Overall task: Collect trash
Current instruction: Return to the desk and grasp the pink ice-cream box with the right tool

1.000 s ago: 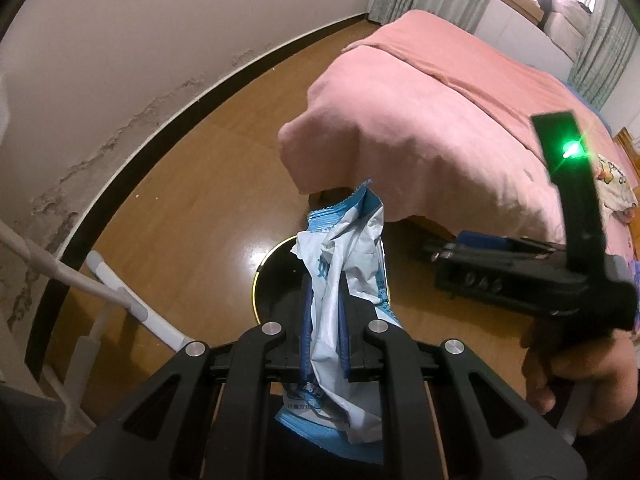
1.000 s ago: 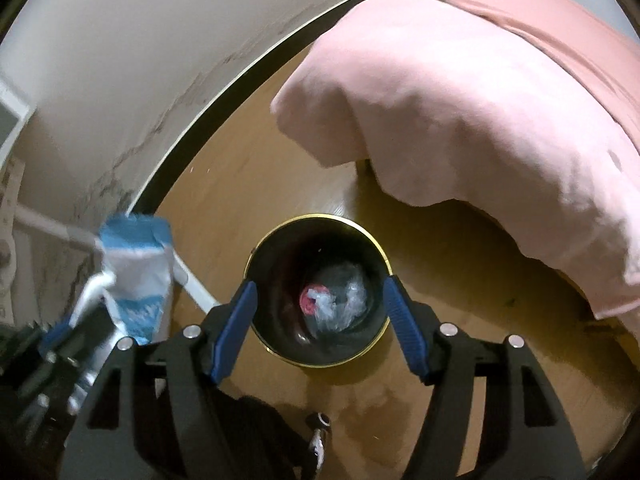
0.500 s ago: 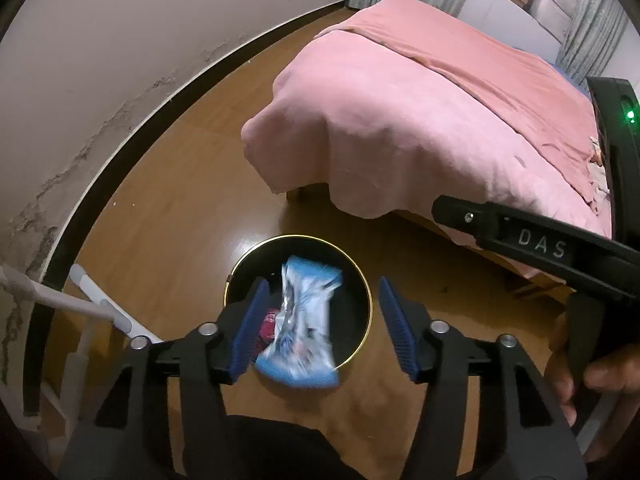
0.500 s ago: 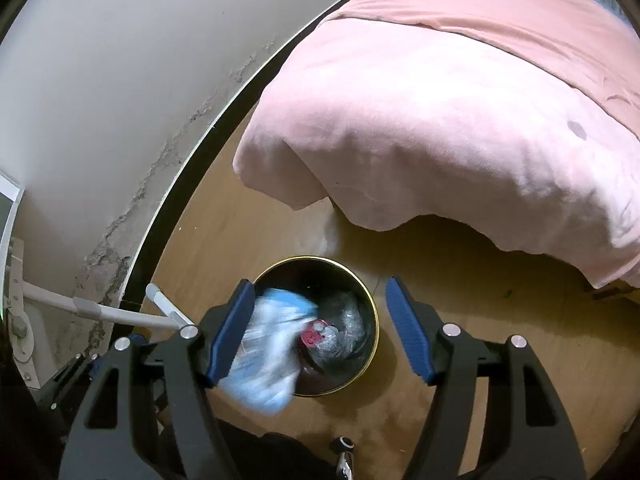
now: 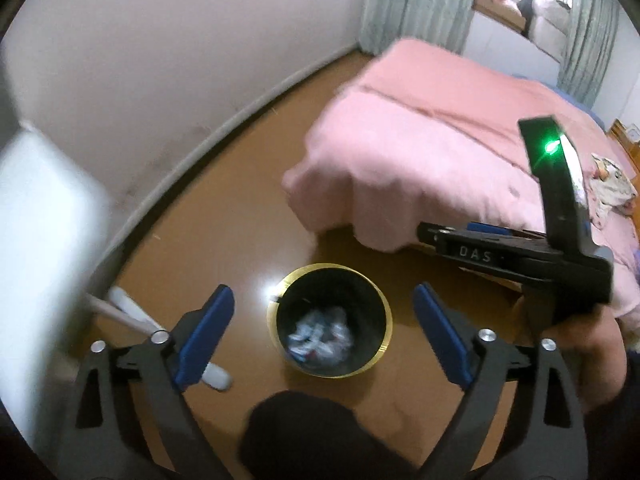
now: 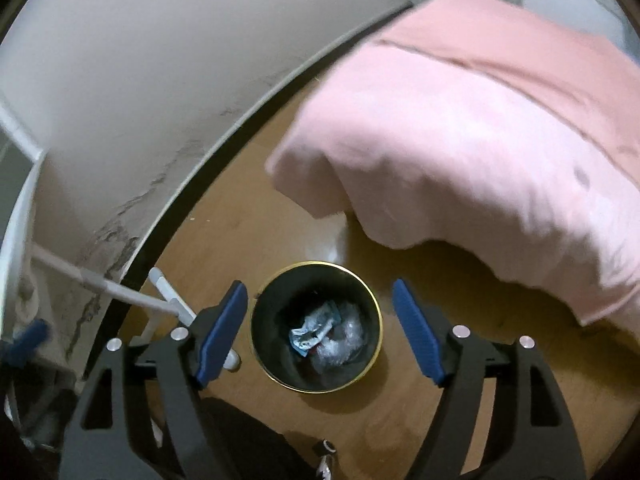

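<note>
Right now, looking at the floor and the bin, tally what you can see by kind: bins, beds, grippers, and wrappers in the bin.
Bins: 1, the black bin with a gold rim
Beds: 1, the pink bed
Grippers: 2, left gripper and right gripper, both open and empty
Wrappers in the bin: 1 blue and white wrapper clearly; the other crumpled clear plastic is too blurred to count
Total: 5

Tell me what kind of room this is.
Most likely a bedroom: a bed under a pink cover, curtains at the far wall, and a small bin of trash on the wooden floor.
</note>
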### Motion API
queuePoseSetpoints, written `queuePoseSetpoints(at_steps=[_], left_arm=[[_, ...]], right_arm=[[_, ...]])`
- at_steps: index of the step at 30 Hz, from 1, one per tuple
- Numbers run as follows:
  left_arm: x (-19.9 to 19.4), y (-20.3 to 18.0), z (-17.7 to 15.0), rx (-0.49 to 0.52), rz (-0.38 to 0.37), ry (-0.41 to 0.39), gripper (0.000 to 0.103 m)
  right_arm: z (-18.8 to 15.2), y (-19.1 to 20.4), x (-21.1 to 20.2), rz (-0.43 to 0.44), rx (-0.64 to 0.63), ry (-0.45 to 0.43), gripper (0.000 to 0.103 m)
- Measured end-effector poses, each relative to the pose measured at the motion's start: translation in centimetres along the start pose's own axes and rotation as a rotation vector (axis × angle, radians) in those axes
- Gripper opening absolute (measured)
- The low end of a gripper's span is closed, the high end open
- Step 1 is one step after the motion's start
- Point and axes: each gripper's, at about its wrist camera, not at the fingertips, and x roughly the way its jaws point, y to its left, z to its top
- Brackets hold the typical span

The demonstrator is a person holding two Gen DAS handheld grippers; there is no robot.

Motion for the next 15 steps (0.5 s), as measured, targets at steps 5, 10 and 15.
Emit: queuePoseSetpoints(at_steps=[5, 10, 15], left_arm=[[-10.0, 7.2, -2.7, -0.083, 0.132, -0.101, 0.092], [-18.2, 17.1, -7.9, -0.253, 0.338, -0.125, 0.092], [-25.3, 26.4, -14.2, -0.469, 0.541, -0.133, 0.092]], right_arm=[[-0.5, 7.1, -4.5, 0.111, -0.158, -0.041, 0.074], [-2.4, 18.8, -8.8, 0.274, -0.391, -0.07, 0.077], [-5.9, 32.2, -11.0, 0.472, -0.635, -0.044, 0.078]])
